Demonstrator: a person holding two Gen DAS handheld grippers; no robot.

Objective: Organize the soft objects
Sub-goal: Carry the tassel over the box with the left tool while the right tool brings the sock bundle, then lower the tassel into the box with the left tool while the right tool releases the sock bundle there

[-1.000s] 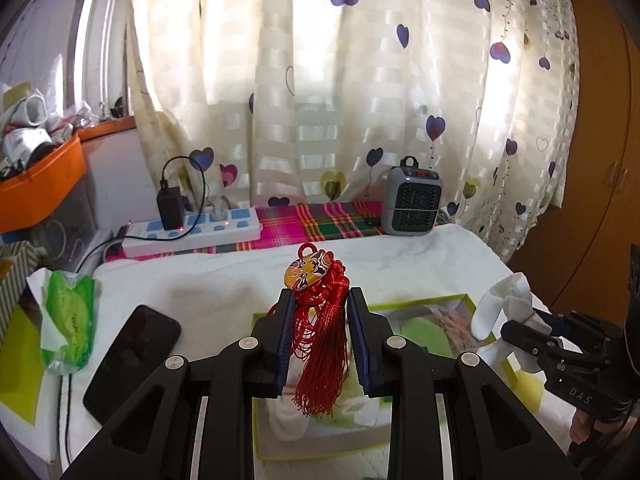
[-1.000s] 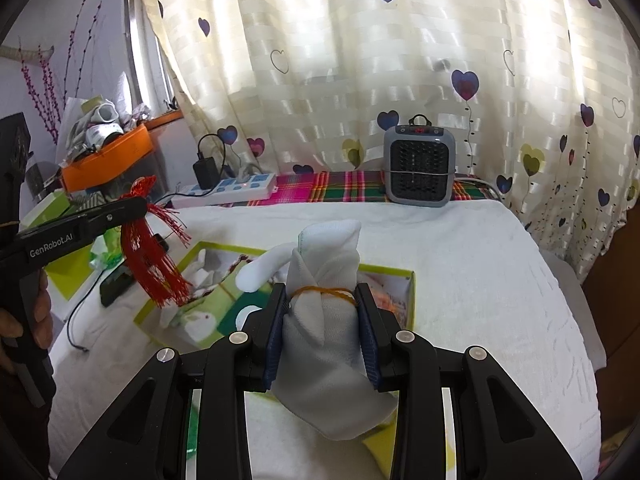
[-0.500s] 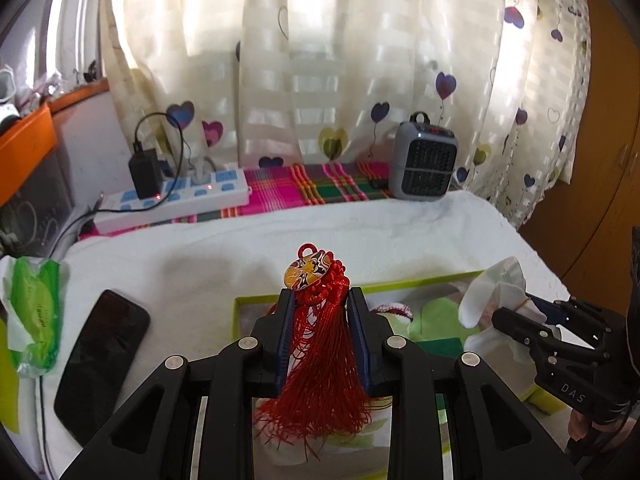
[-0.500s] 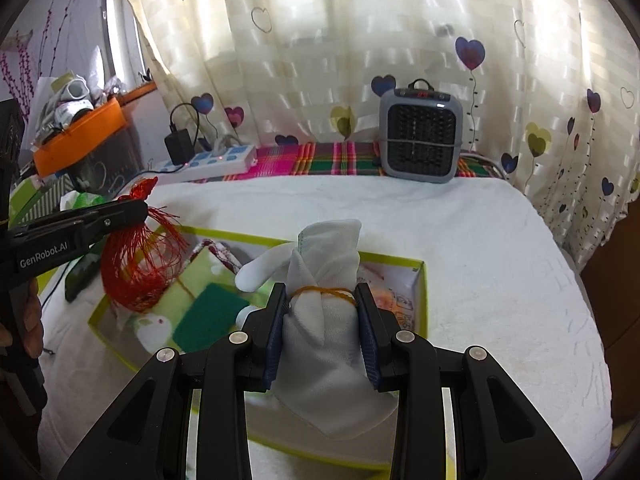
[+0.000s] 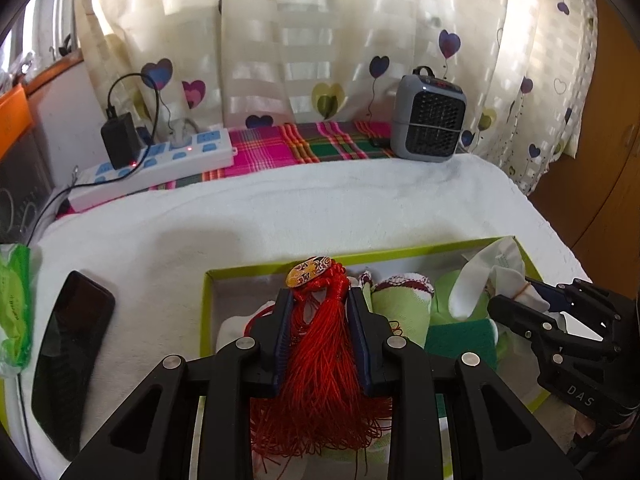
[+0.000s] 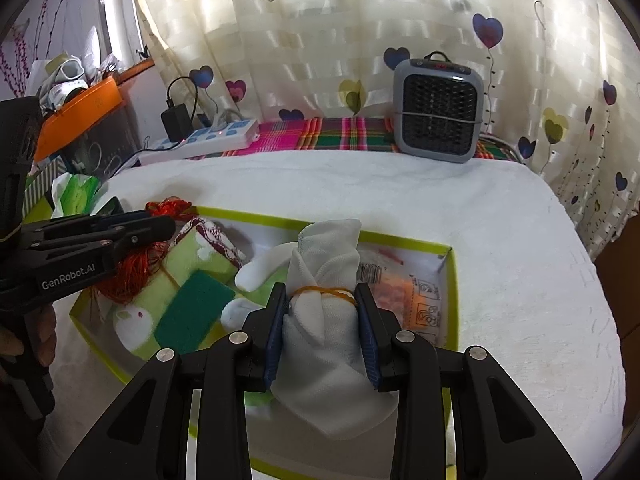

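My left gripper [image 5: 320, 300] is shut on a red tassel ornament [image 5: 320, 360] with a painted oval charm [image 5: 309, 271], held low inside the left end of the green-rimmed box [image 5: 256, 272]. My right gripper [image 6: 322, 300] is shut on a white cloth bundle [image 6: 326, 320] tied with a yellow rubber band, held over the middle of the box [image 6: 450, 264]. The box holds a green sponge [image 6: 192, 312], pale green socks [image 6: 200, 260] and a white sock [image 6: 260, 268]. The left gripper and tassel show in the right wrist view [image 6: 132, 268].
The box sits on a white towel-covered table [image 6: 480, 208]. A black phone [image 5: 68, 356] and a green tissue pack [image 5: 14, 304] lie to the left. A power strip [image 5: 152, 168] and a grey heater [image 5: 428, 124] stand at the back by the curtain.
Both grippers have lowered toward the box. The tassel has gone from hanging above the box to spreading inside its left end. The cloth bundle is lower over the box.
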